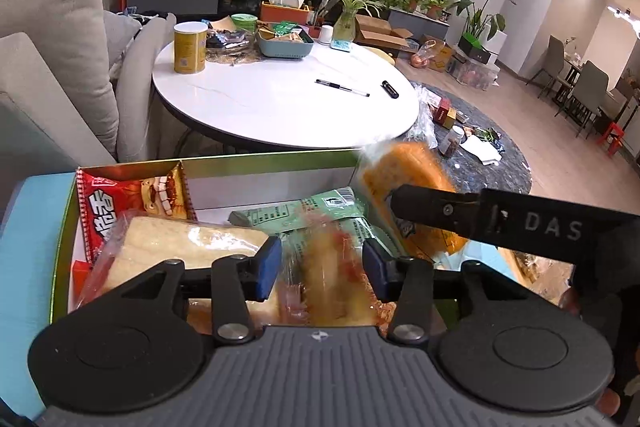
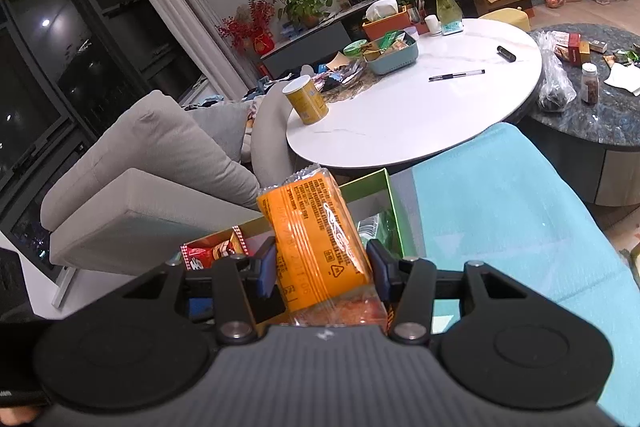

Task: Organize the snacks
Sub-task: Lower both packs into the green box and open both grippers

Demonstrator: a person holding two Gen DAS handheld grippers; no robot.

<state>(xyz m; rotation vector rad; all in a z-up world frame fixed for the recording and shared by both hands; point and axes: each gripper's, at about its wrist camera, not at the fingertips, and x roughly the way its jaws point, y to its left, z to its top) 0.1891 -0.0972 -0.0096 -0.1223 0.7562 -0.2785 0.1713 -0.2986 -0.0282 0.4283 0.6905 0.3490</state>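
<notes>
A green-rimmed box (image 1: 260, 162) with a white inside sits on a teal surface and holds a red packet (image 1: 120, 203), a pale cracker pack (image 1: 180, 247) and a green packet (image 1: 320, 215). My left gripper (image 1: 322, 267) hovers over the box, jaws parted. A blurred yellow-and-red wrapped snack (image 1: 328, 279) lies between the blue pads, which do not seem to press on it. My right gripper (image 2: 322, 267) is shut on an orange packet (image 2: 316, 239), held tilted above the box's right end (image 2: 394, 211). In the left wrist view that orange packet (image 1: 400, 179) shows with a black finger (image 1: 432, 209) of the right gripper across it.
Beyond the box stands a round white table (image 1: 280, 107) with a yellow can (image 1: 190, 47), a pen (image 1: 342, 89) and a teal basket (image 1: 284, 47). Grey sofa cushions (image 1: 60, 47) rise on the left. A dark low table (image 2: 600, 107) with bottles and bags lies to the right.
</notes>
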